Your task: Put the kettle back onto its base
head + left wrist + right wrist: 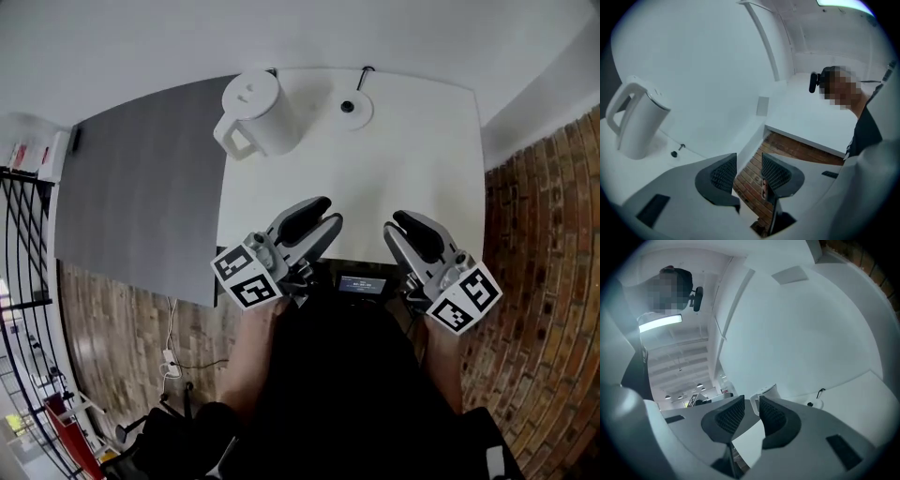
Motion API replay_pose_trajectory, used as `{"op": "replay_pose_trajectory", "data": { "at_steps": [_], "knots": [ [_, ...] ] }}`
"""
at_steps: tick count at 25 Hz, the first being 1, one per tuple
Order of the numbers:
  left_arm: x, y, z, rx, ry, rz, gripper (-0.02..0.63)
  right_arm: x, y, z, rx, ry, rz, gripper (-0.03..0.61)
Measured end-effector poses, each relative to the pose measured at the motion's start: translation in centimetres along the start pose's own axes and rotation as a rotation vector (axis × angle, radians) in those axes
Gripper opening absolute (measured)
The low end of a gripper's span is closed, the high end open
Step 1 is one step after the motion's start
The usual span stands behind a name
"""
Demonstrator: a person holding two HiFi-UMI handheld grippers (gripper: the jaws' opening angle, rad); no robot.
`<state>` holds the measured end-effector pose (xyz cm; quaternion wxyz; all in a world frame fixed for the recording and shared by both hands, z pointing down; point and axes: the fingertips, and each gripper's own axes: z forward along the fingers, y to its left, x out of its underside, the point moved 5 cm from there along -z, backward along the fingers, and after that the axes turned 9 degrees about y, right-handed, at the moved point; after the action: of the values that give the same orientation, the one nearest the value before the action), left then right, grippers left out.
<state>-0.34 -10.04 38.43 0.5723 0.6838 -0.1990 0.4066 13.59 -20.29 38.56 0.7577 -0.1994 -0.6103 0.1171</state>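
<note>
- Head view looks steeply down on a white bench (394, 178) with brick-patterned floor (548, 187) to its right and a grey surface (141, 187) along its left edge.
- The kettle (253, 114), white, stands upright near the bench's far left corner, its handle turned toward the near left.
- Its round base (349, 107) lies to the kettle's right by the far edge, close but apart from it. The dark centre pin is bare, so the kettle is not on it.
- The left gripper (328, 211) and the right gripper (392, 225) are held over the bench's near edge, side by side, both well short of the kettle.
- In the left gripper view, the left gripper (749, 161) has its jaws spread with a clear gap. Only brick floor shows through, and nothing is pinched. The kettle (635, 119) stands far off to the left, and the pin of the base (674, 153) shows beside it.
- In the right gripper view, the right gripper (751, 401) also has its jaws apart, by a narrower gap, and they are empty. The kettle (766, 392) shows in the distance just beyond the tips, with the base (813, 404) to its right.
</note>
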Motion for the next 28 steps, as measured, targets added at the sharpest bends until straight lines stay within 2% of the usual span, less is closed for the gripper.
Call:
{"op": "replay_pose_trajectory", "data": {
  "at_steps": [7, 10, 13, 15, 17, 20, 28],
  "knots": [
    [-2.0, 5.3, -3.0, -0.223, -0.047, 0.024, 0.193, -1.5, -0.9, 2.6, 0.008, 0.023, -0.033, 0.104],
    [-3.7, 8.3, -5.2, -0.377, -0.092, 0.039, 0.201, -1.9, -0.8, 3.9, 0.034, 0.031, -0.033, 0.104],
    [-5.6, 11.8, -7.7, -0.567, -0.128, 0.119, 0.216, -2.3, -0.7, 5.6, 0.052, 0.054, -0.039, 0.106],
    [-6.5, 14.2, -9.3, -0.675, -0.119, 0.177, 0.241, -2.7, -0.7, 6.9, 0.067, 0.066, -0.041, 0.105],
    [-7.1, 16.5, -10.5, -0.74, -0.09, 0.202, 0.271, -3.0, -0.6, 8.2, 0.085, 0.075, -0.042, 0.104],
    [-7.7, 19.3, -11.2, -0.759, -0.051, 0.219, 0.288, -3.3, -0.6, 10.2, 0.114, 0.097, -0.048, 0.104],
    [-8.9, 23.8, -10.2, -0.654, 0.093, 0.357, 0.288, -3.4, 0.7, 13.9, 0.204, 0.157, -0.075, 0.105]
  ]
}}
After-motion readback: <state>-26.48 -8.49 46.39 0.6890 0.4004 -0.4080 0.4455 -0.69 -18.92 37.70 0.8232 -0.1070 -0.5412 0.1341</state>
